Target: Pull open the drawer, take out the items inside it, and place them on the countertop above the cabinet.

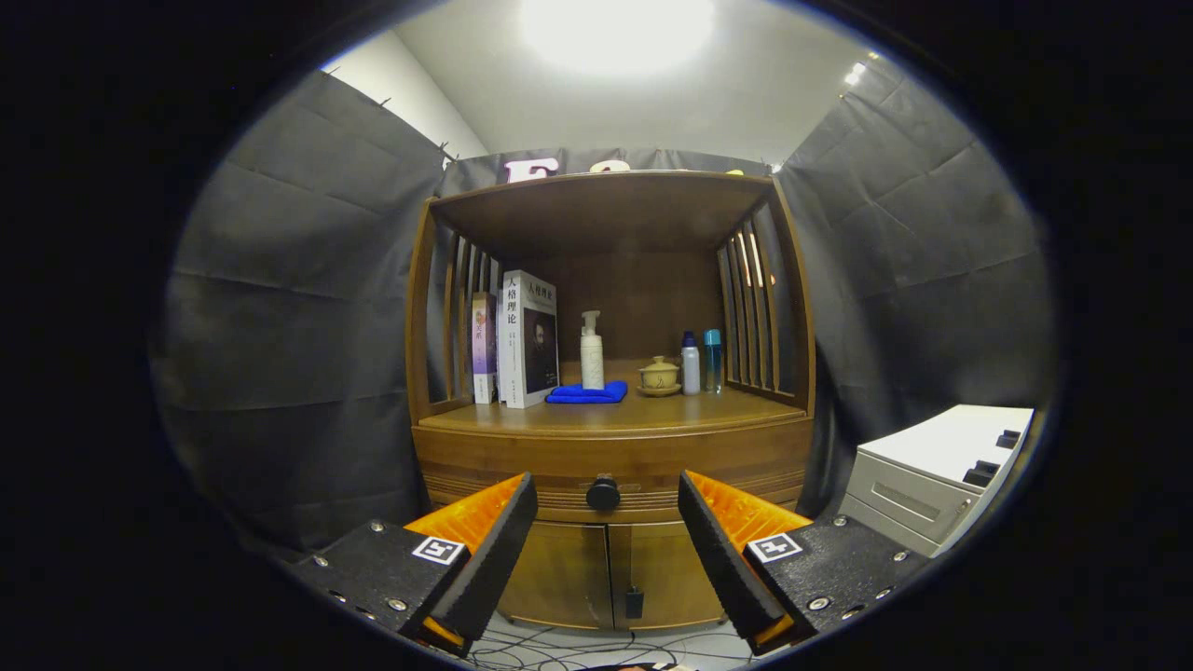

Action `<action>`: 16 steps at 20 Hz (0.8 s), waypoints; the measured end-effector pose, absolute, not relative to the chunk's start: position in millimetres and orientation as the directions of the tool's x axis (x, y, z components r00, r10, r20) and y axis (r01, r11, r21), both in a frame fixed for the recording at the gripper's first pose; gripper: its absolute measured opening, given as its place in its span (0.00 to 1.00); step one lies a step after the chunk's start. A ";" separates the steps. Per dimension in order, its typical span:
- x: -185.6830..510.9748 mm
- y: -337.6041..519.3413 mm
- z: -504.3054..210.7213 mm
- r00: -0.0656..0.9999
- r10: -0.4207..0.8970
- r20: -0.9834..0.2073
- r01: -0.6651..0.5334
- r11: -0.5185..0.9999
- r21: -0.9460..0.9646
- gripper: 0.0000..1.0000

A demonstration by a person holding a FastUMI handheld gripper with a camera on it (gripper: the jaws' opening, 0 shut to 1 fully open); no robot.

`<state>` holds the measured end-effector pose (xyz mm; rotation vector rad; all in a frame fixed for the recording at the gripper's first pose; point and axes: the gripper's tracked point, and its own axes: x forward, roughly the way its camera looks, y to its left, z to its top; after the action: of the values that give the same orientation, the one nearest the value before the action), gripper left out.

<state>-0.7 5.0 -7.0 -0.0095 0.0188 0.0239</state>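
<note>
Dark cloth walls stand all around a brown wooden cabinet (610,447). A bright lamp (617,28) shines on the ceiling above it. The cabinet has a bench (615,415) with a roof over it and wooden bars at both sides. On the bench, two books (517,340) stand up at the left. Next to them a white pump bottle (592,351) stands at the back edge of a folded blue cloth (587,393). A small tan cup with a lid (659,376) sits to the right of the cloth. Two little bottles (701,362) stand side by side just past the cup.

Under the bench is the drawer (610,475). It is closed. Its round black knob (603,493) is in the middle of its front. Below it are two small doors (606,573).

The gripper (606,550) has its fingers spread wide apart, holding nothing. The knob is ahead of them, in line with the gap between the two tips. A white box with drawers (937,475) sits off to the right on the floor. Some thin wires (559,648) lie on the floor below the fingers.
</note>
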 end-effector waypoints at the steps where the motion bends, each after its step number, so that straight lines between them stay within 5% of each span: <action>1: -0.4 5.0 -6.2 1.000 0.025 -0.018 -0.025 1.000 -0.009 0.95; 16: 38.8 24.3 -26.3 0.997 0.067 -0.037 -0.067 0.998 0.003 0.94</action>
<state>38.8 24.3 -26.3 0.0016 0.0368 0.0673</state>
